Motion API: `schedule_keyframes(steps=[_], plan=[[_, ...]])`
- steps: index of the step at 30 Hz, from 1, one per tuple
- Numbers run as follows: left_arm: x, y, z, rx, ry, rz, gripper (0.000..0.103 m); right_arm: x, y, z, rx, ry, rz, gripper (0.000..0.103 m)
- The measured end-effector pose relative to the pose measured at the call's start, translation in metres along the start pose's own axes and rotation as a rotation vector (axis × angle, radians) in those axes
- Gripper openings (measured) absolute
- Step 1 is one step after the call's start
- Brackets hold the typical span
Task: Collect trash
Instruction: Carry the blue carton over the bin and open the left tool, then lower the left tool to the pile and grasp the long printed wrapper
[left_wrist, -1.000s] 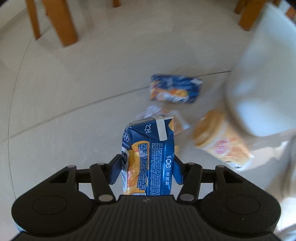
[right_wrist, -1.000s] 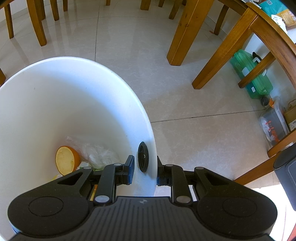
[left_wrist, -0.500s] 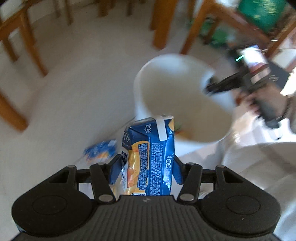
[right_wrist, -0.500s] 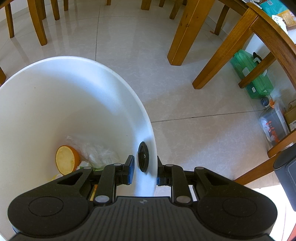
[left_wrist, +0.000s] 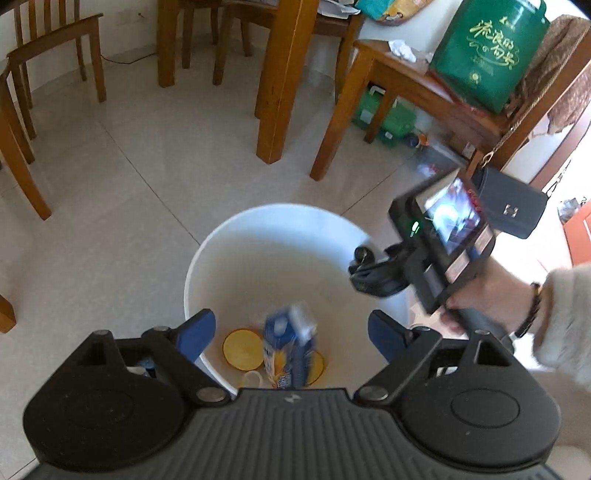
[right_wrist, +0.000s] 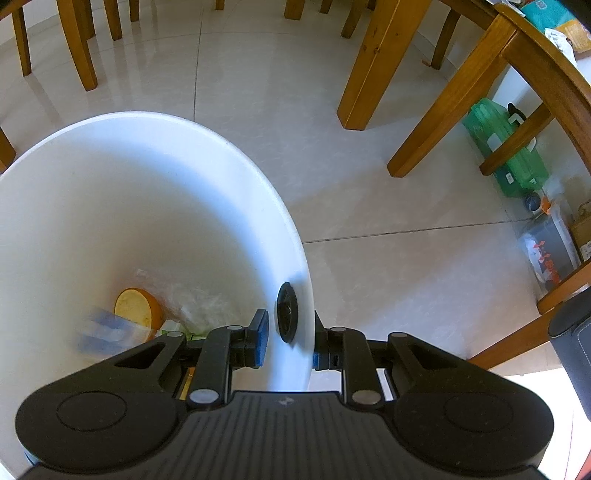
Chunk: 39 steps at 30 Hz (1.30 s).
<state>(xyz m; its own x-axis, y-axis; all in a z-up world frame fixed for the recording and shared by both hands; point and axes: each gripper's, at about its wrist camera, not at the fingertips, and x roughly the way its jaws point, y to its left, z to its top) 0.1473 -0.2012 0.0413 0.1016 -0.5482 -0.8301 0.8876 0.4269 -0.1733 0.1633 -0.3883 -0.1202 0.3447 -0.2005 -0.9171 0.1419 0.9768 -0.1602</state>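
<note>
Left claw (left_wrist: 291, 328) released, spread wide above bucket (left_wrist: 236, 236); blurred blue carton (left_wrist: 290, 347) inside at 6 o'clock; right claw (right_wrist: 288, 338) clenched on bucket rim.

1. The left gripper (left_wrist: 290, 332), low in the frame, has its jaws spread wide above the white bin (left_wrist: 236, 240).
2. A blurred blue carton (left_wrist: 290, 347) sits inside, clear of both fingers.
3. At right, the right gripper (left_wrist: 364, 267) clamps the bin's rim.

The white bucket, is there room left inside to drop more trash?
Yes. Inside the white bucket, the far wall and middle are bare. Its bottom is crowded: blue carton, orange lid, clear plastic wrap. The right gripper clamps the rim, so drop from the open left gripper side.
</note>
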Motion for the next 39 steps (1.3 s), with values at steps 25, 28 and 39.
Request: schedule_keyframes(steps=[25, 28, 39], plan=[[0.003, 0.038, -0.116, -0.165, -0.045, 0.166, 0.09, 0.001, -0.001, -0.001, -0.005, -0.002, -0.006, 0.026], [0.009, 0.048, -0.136, -0.178, -0.017, 0.179, 0.09, 0.002, -0.001, -0.001, -0.005, -0.001, -0.008, 0.026], [0.085, 0.12, -0.24, -0.448, 0.113, 0.293, 0.09, 0.003, -0.002, -0.001, -0.007, 0.0, -0.009, 0.026]])
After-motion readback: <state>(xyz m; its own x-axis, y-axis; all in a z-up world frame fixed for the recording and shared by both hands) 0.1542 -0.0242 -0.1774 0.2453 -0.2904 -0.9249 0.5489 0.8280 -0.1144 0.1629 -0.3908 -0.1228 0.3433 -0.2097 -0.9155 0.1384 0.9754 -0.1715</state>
